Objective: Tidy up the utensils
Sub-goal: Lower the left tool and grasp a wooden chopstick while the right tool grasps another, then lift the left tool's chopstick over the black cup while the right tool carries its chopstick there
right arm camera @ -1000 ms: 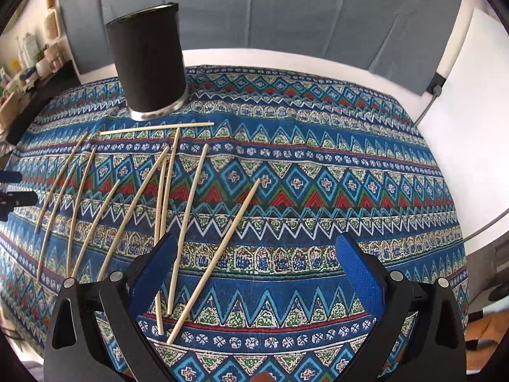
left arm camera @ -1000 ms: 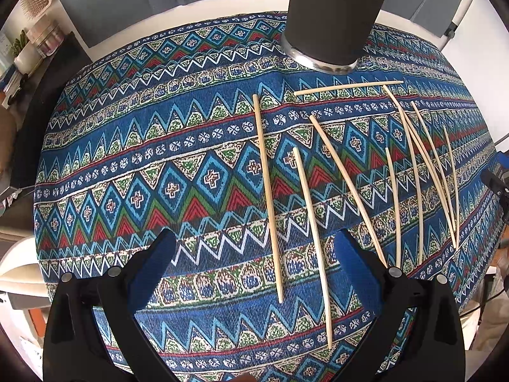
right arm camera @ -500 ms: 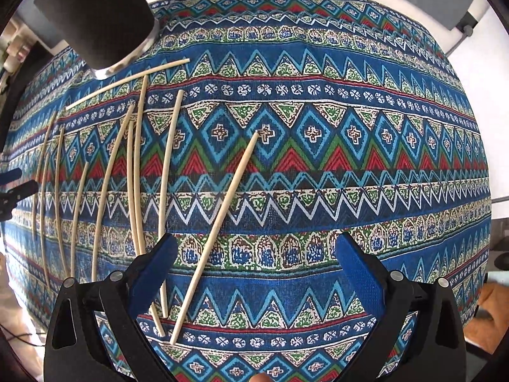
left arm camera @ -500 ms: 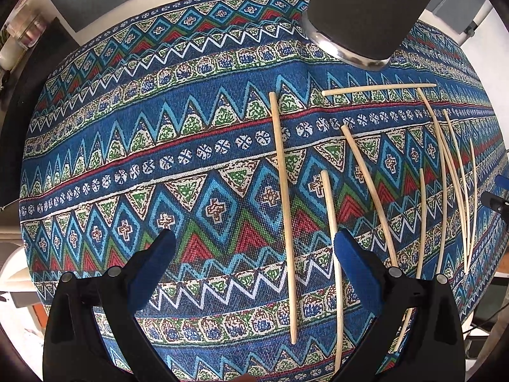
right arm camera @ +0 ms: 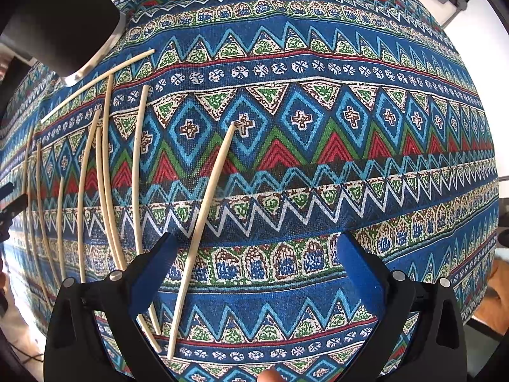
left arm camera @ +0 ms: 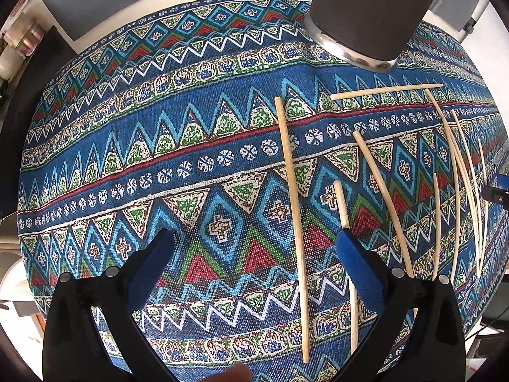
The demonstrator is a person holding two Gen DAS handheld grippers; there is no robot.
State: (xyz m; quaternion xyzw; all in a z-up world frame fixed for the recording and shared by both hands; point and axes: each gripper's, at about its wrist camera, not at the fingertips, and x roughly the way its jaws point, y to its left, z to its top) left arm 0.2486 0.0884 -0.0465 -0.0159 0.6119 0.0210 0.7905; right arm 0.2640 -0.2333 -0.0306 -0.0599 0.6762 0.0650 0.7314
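Several pale wooden chopsticks lie loose on a patterned blue tablecloth [left arm camera: 191, 165]. In the left wrist view the leftmost chopstick [left arm camera: 294, 222] runs between the jaws of my open left gripper [left arm camera: 254, 251], and a shorter one [left arm camera: 345, 222] passes under its right finger [left arm camera: 356, 264]. A black cylindrical holder [left arm camera: 372, 9] with a metal base stands at the far end. In the right wrist view my open right gripper [right arm camera: 254, 254] hovers low, and the nearest chopstick [right arm camera: 206, 219] lies just inside its left finger [right arm camera: 152, 267]. The holder [right arm camera: 57, 16] is at the upper left.
One chopstick [left arm camera: 386, 90] lies crosswise just in front of the holder; the others [right arm camera: 105, 184] fan out side by side. The other gripper's tip [left arm camera: 499, 187] shows at the right edge. White table rim [right arm camera: 477, 31] and grey curtain lie beyond the cloth.
Both grippers have dropped lower and moved in toward the cloth, so the chopsticks and holder look larger. Both stay open; no chopstick has moved.
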